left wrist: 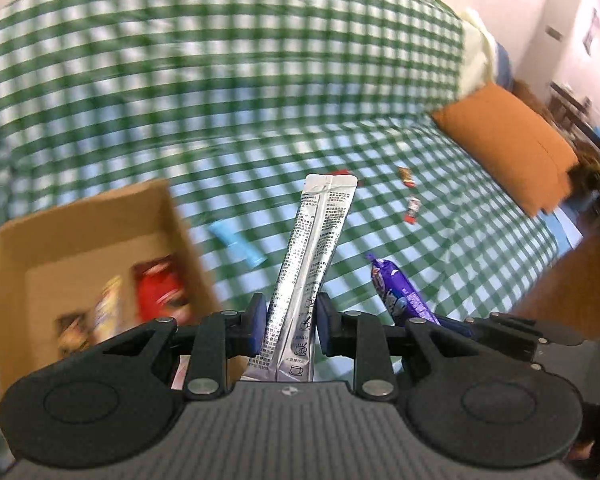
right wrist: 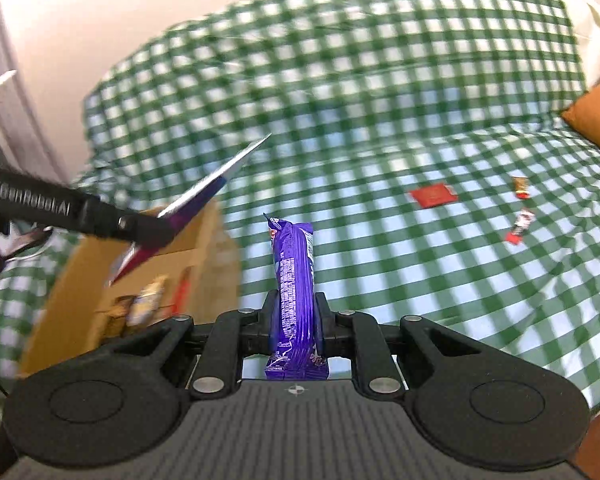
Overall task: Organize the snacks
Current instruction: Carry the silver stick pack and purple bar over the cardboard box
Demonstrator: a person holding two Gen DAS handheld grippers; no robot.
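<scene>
My left gripper [left wrist: 292,314] is shut on a long silver stick sachet [left wrist: 320,232] that stands up between its pads, above the sofa. Below and to the left is an open cardboard box [left wrist: 100,216] with several snack packs inside. My right gripper [right wrist: 296,310] is shut on a purple snack bar [right wrist: 294,264] held upright. In the right wrist view the left gripper [right wrist: 156,228] and its sachet [right wrist: 220,172] hang above the box [right wrist: 72,276]. The purple bar [left wrist: 396,292] also shows in the left wrist view.
The sofa wears a green checked cover [right wrist: 380,92]. On the seat lie a light blue packet [left wrist: 238,244], a red packet [right wrist: 434,196] and two small candies [right wrist: 520,188] [right wrist: 520,226]. An orange cushion [left wrist: 508,144] leans at the right end. Both views are motion-blurred.
</scene>
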